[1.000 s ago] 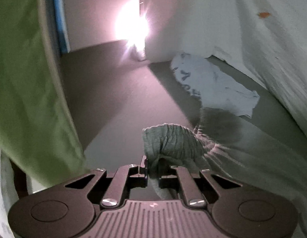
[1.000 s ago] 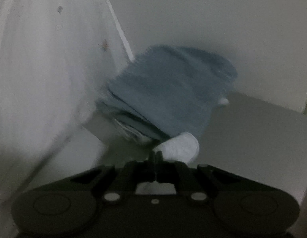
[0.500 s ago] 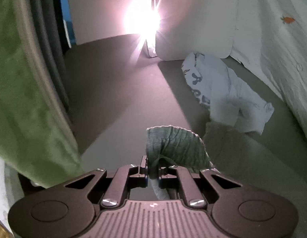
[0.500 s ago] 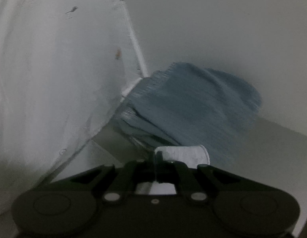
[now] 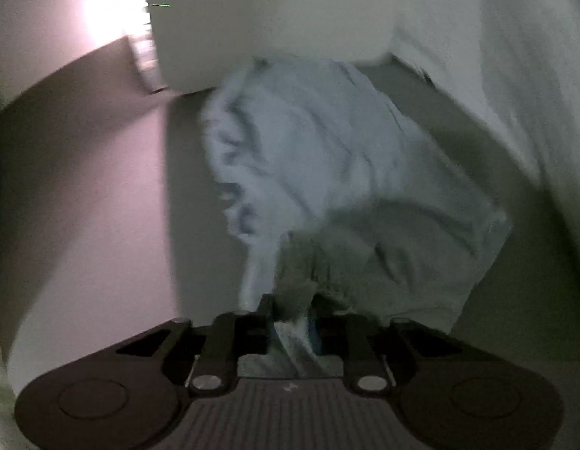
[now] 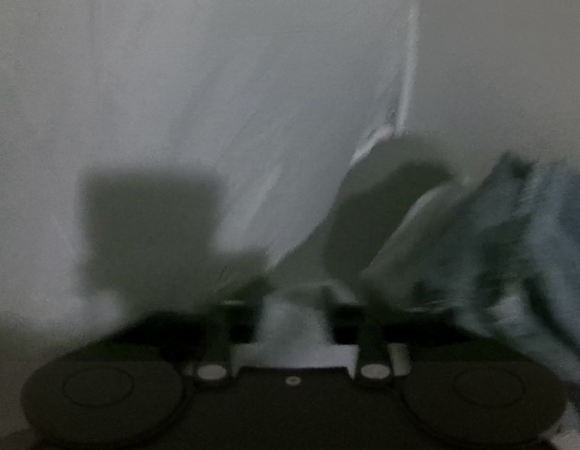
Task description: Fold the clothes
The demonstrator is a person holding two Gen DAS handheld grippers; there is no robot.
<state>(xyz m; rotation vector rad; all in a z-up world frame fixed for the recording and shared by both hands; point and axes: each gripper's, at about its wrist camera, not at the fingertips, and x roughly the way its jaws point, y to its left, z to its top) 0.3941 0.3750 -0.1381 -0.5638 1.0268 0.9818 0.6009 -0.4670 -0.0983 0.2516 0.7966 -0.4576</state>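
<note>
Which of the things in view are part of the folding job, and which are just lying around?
Job: light blue garment; table under it.
Lying about: white fabric at the side; white panel behind.

Left gripper: dark brown-black body w/ ribbed centre plate, a round disc moulded each side, two silver screws at the finger pivots, triangular cut-outs in the linkage. Right gripper: black, same discs and screws, small centre dot; looks smooth-topped, but frame is blurred.
</note>
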